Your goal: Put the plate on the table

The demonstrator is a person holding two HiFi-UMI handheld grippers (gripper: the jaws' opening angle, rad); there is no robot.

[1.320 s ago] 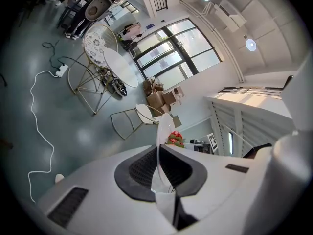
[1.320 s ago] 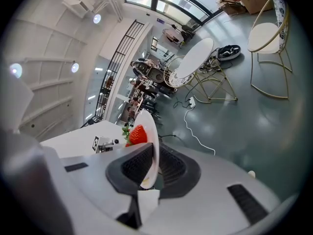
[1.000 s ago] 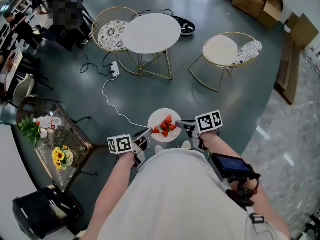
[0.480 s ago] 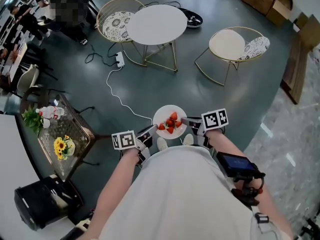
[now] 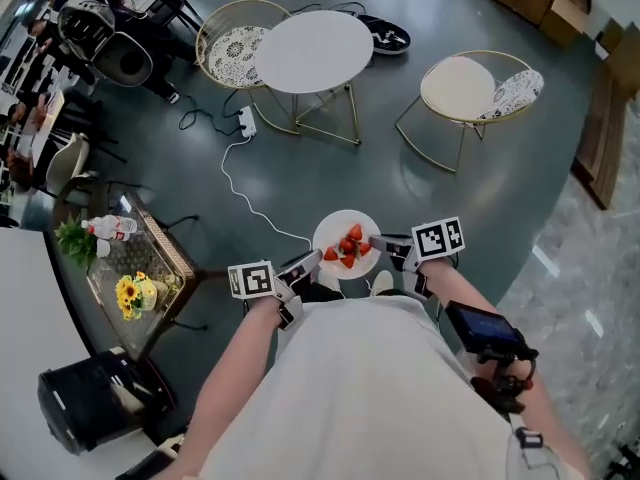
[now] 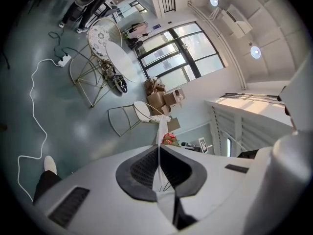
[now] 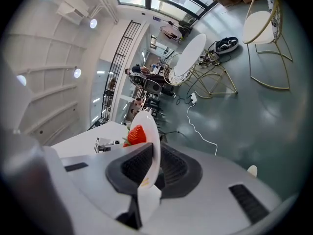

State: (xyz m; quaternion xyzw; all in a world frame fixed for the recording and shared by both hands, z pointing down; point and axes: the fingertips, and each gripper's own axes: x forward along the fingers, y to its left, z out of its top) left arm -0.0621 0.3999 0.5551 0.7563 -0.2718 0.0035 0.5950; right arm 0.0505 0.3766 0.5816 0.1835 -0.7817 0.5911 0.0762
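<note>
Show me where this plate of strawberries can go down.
The round white table, between the patterned-seat chair and the white-seat chair, has a fully bare top for the white plate. The glass side table at left is crowded: sunflowers, a bottle, greenery.

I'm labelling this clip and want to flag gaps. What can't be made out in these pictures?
Number of strawberries: head view, they are small and bunched on the plate.
Plate's top face: left gripper view sees it edge-on, its rim hiding most fruit.
Shoes: head view, mostly hidden by the person's torso.
Bottle label: head view, too small to read.
</note>
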